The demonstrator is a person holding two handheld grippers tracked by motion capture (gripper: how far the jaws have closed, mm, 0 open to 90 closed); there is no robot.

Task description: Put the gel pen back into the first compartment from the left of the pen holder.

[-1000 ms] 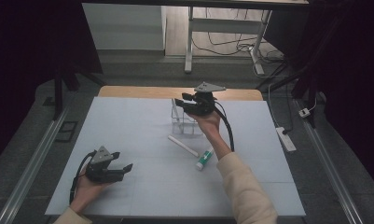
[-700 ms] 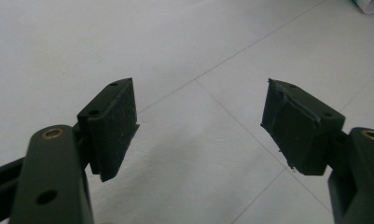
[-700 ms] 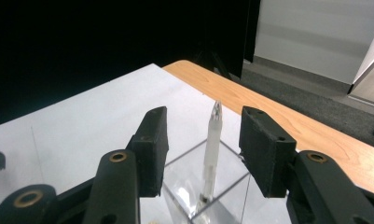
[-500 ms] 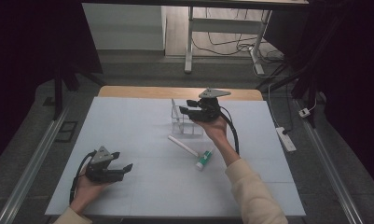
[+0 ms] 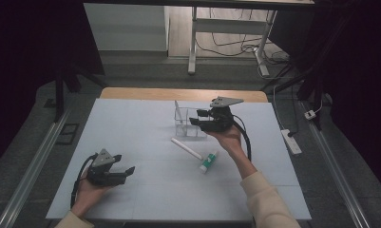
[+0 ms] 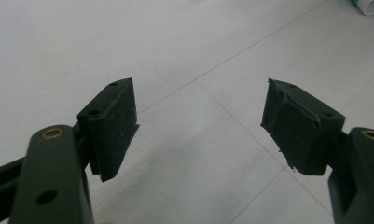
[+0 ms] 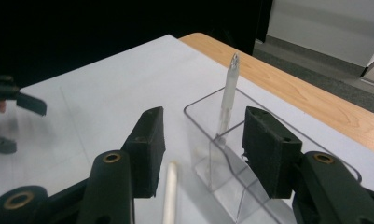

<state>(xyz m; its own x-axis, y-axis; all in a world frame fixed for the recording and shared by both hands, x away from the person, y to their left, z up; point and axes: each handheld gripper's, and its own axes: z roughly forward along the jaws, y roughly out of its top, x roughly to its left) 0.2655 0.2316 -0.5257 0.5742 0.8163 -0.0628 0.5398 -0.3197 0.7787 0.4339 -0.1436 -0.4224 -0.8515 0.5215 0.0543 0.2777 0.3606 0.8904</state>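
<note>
A clear plastic organiser box [image 5: 190, 122] with inner dividers stands toward the far middle of the white worktop [image 5: 131, 128], and a slim white pen-like stick [image 7: 227, 95] leans upright in one of its compartments, tip above the rim. The right hand-held gripper [image 5: 194, 117] hovers at the box's right side, pointing left across it; in the right gripper view its jaws stand apart with nothing between the pads, the box wall and the stick showing in the gap. Just in front of the box a white tube [image 5: 186, 148] lies flat on the worktop, and close to its near end lies a small white tube with green print [image 5: 208, 161]. Well apart, at the near left, the left hand-held gripper [image 5: 128, 171] rests low over bare worktop, jaws spread wide and empty.
</note>
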